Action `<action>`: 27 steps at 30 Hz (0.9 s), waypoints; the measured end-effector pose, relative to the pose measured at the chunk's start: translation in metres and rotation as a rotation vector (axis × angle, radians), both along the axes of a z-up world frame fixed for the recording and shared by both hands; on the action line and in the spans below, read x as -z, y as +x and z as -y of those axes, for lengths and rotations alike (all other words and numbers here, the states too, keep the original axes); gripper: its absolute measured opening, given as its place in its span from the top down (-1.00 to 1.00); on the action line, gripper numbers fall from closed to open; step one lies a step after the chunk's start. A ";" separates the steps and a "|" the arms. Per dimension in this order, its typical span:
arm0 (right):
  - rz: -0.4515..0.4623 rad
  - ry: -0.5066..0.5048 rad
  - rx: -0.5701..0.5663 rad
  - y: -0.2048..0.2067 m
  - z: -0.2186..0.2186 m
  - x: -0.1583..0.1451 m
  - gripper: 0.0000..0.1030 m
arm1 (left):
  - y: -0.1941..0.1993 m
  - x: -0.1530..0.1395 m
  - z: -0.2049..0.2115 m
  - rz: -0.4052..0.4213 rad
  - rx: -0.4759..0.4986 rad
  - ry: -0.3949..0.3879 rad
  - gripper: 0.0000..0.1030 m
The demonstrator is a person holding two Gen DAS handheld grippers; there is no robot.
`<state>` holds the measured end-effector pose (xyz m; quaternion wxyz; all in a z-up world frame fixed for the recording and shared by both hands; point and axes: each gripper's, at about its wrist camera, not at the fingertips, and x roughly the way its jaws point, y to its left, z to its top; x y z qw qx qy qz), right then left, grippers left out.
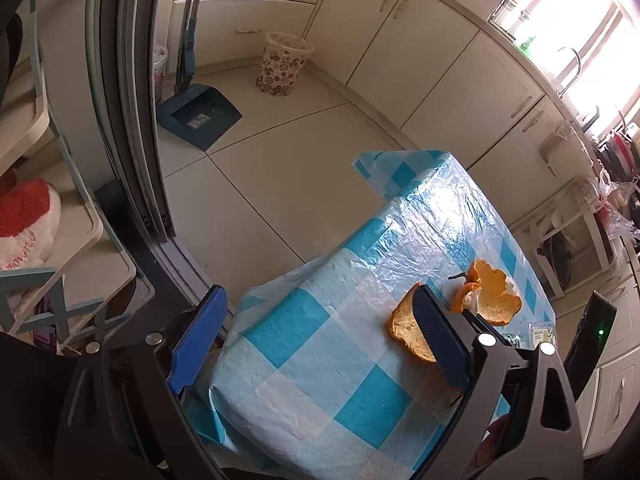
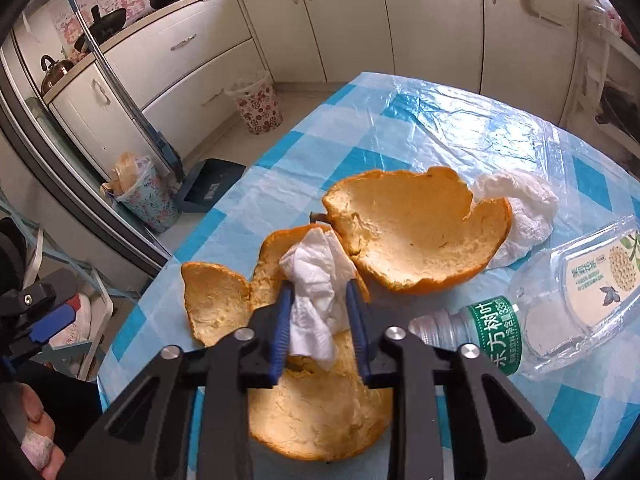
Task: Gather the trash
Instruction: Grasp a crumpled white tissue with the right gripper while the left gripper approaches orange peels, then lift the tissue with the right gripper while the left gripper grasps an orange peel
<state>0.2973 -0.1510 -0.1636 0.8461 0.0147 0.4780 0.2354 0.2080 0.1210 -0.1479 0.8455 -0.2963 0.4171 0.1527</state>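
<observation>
Table [image 2: 400, 128]: checked blue cloth under clear plastic; bears all the trash.
Orange peel [image 2: 416, 232]: broad cupped pieces, just ahead of both grippers.
Crumpled tissue [image 2: 316, 288]: atop the peel, long axis running along the fingers.
Right gripper [image 2: 318, 288]: nearer; jaws clamped on the tissue.
Left gripper [image 1: 320, 320]: spread wide, empty, beside the peel.

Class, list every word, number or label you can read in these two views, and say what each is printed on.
"东方树叶": green label of the plastic bottle lying on the table.
"335": same label, beside small characters too blurred to read.
Flattened clear package: printed lines too small to read.
Pink slipper: stitched lettering, unreadable.
Dustpan sticker: blurred.
</observation>
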 end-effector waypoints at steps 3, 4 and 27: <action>-0.020 0.052 -0.009 -0.004 0.013 -0.006 0.77 | 0.005 0.004 0.008 -0.020 0.035 0.026 -0.74; -0.015 0.068 -0.014 -0.006 0.019 -0.011 0.77 | 0.008 0.006 0.011 -0.030 0.052 0.037 -0.74; -0.086 -0.140 -0.095 -0.079 0.110 -0.002 0.62 | 0.070 0.039 0.087 -0.049 0.335 0.302 -0.20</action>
